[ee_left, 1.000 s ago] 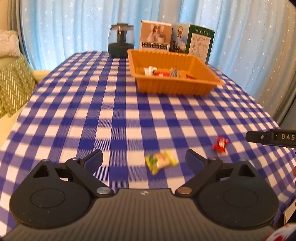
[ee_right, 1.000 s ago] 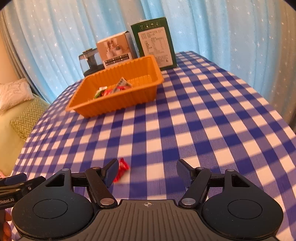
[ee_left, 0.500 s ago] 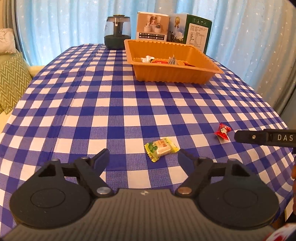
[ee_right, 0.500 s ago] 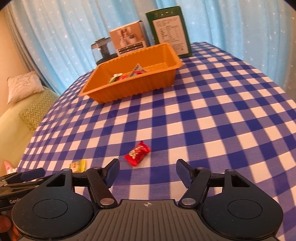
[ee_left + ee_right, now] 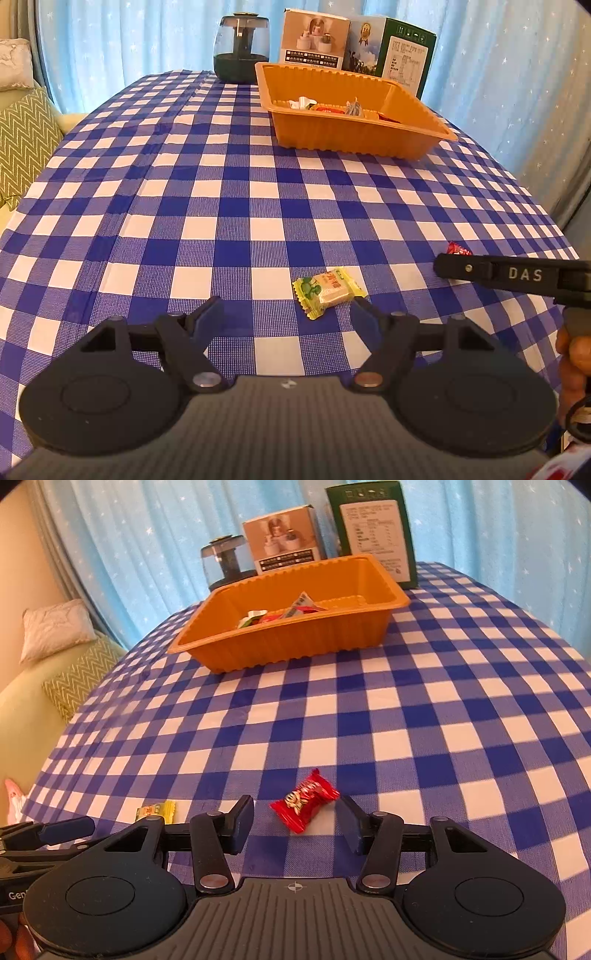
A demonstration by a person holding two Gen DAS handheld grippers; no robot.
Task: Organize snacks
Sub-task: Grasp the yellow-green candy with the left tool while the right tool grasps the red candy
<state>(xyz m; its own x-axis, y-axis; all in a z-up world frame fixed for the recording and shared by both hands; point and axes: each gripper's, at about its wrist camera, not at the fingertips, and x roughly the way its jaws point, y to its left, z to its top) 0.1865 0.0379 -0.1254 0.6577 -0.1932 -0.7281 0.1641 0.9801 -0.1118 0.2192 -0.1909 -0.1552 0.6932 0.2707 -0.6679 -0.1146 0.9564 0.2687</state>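
Left wrist view: your left gripper [image 5: 286, 317] hangs low over the checked tablecloth [image 5: 229, 206]; its jaws have just been closing and now stand partly apart, gripping nothing; the yellow-green candy [image 5: 328, 290] lies on the cloth just ahead of the right fingertip, not between the pads; the orange tray [image 5: 354, 136] sits far back with several wrapped snacks inside; a jar [image 5: 241, 48] and two boxes [image 5: 354, 44] stand behind it; the finger of your other tool crosses in from the right edge, a red candy [image 5: 458, 249] peeking out behind it.

Right wrist view: your right gripper [image 5: 297, 821] has also just been narrowing; the red candy [image 5: 306, 800] lies on the cloth at the mouth of the jaws; the pads are not yet pressing on it; the yellow-green candy [image 5: 157, 809] lies off to the left, near your left gripper's fingertip [image 5: 66, 829]; the tray [image 5: 280, 642] lies well beyond.
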